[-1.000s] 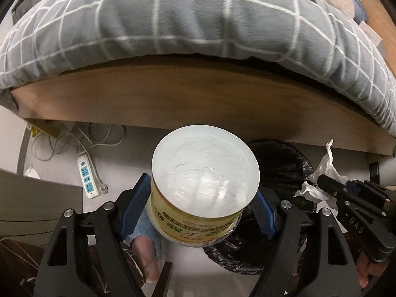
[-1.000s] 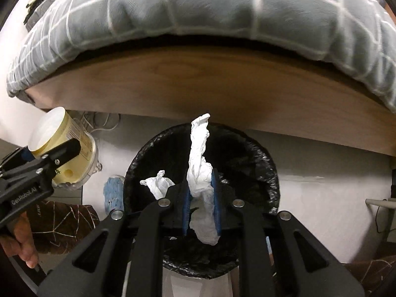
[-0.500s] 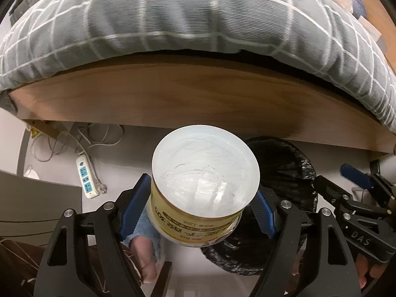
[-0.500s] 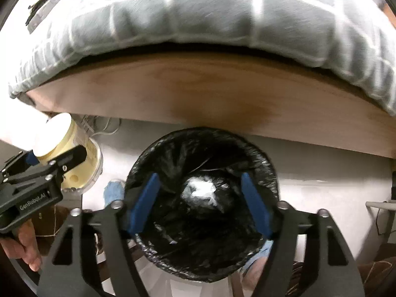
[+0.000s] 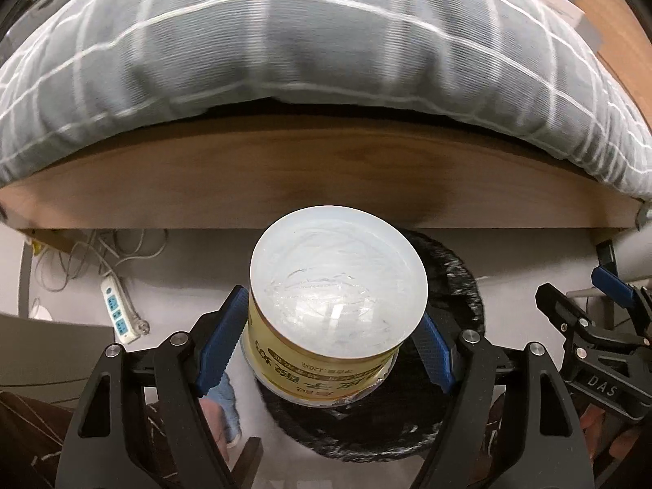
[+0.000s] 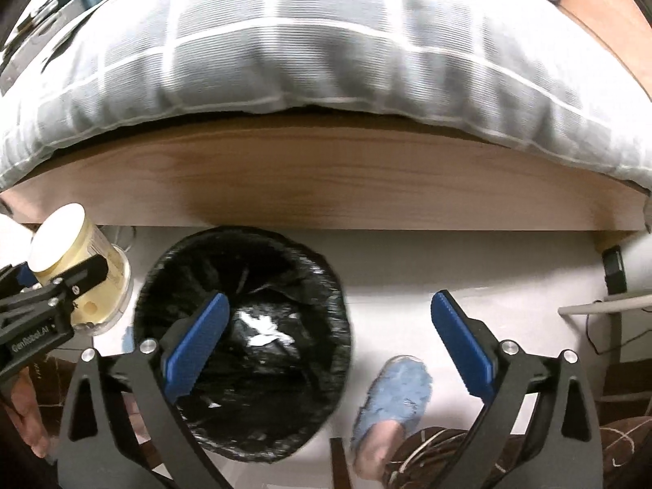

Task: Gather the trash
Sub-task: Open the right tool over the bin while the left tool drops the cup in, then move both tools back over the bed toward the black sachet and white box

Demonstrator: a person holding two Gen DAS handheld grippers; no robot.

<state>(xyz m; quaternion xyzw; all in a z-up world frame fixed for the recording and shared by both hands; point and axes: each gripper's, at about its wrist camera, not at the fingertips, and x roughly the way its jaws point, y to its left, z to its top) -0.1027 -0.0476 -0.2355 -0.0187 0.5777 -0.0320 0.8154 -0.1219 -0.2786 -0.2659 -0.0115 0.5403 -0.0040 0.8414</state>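
two grippers [image 5: 332,340] [image 6: 332,338] — tub [image 5: 338,285] over bin [image 6: 244,326]

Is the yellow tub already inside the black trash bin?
No, the left tongs grip the yellow tub above the black trash bin.

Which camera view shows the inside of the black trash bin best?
The right wrist view: the black trash bin opens toward the camera, with white tissue at its bottom. In the left wrist view the yellow tub covers most of the bin; only its rim shows.
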